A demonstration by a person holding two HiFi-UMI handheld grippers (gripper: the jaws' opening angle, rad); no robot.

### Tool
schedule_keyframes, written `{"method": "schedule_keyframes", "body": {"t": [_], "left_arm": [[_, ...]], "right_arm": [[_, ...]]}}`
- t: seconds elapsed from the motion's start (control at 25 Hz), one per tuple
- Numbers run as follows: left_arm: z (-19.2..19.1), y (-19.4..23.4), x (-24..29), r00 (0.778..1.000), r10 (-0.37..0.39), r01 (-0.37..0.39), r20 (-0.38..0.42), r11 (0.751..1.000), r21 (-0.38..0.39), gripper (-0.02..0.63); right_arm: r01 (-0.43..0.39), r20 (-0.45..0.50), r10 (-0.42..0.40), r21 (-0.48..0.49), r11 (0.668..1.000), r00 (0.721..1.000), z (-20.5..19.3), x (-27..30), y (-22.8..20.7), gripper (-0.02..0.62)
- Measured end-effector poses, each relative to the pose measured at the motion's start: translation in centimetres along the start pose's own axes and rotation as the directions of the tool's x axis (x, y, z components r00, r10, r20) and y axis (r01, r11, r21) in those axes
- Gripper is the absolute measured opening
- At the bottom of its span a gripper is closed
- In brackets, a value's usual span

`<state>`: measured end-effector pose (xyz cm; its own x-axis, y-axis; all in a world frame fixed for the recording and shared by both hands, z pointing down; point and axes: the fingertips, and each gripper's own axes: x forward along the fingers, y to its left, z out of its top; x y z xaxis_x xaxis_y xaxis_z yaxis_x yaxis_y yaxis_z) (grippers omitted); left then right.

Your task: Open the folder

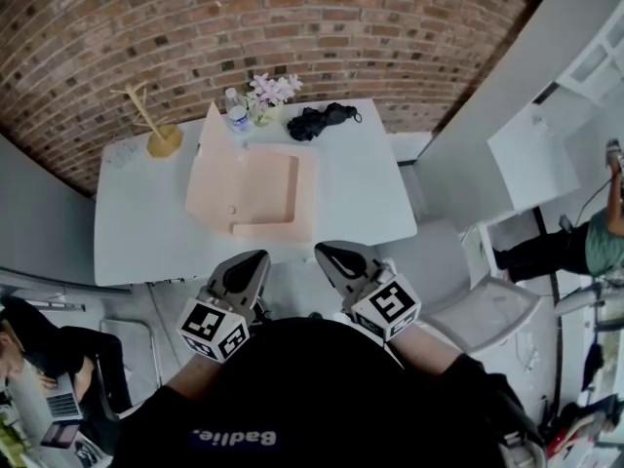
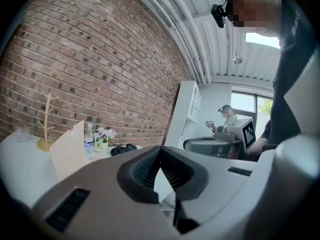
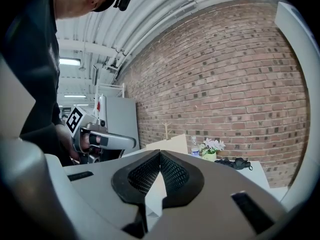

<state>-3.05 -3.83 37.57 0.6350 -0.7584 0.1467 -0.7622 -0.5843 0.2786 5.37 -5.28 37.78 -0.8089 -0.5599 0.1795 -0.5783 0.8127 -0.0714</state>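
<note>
In the head view a peach folder (image 1: 250, 193) lies open on the white table (image 1: 361, 188), its left cover tilted upward. Both grippers hang over the near table edge, close to my body and apart from the folder. The left gripper (image 1: 255, 261) is shut with nothing between its jaws. The right gripper (image 1: 327, 253) is shut and empty too. In the left gripper view the left gripper (image 2: 160, 149) shows its pads meeting, with the raised folder cover (image 2: 67, 149) far ahead. The right gripper (image 3: 160, 153) also has its pads touching, and the folder (image 3: 167, 144) stands beyond.
Along the table's far edge stand a wooden branch stand (image 1: 156, 130), a water bottle (image 1: 235, 113), a pot of flowers (image 1: 268, 94) and a black bundle (image 1: 322, 120). A white chair (image 1: 492, 310) sits at the right. A brick wall rises behind. People are at the lower left and far right.
</note>
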Motion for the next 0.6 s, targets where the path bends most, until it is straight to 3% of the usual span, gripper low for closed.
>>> {"method": "schedule_keyframes", "body": {"t": [0.6], "left_arm": [[-0.4,-1.8,0.9,0.999,-0.043,0.043,-0.023,0.998,0.034,0.003]], "right_arm": [[-0.043,0.011,0.043,0.015,0.999,0.999,0.2,-0.6,0.9,0.029]]}}
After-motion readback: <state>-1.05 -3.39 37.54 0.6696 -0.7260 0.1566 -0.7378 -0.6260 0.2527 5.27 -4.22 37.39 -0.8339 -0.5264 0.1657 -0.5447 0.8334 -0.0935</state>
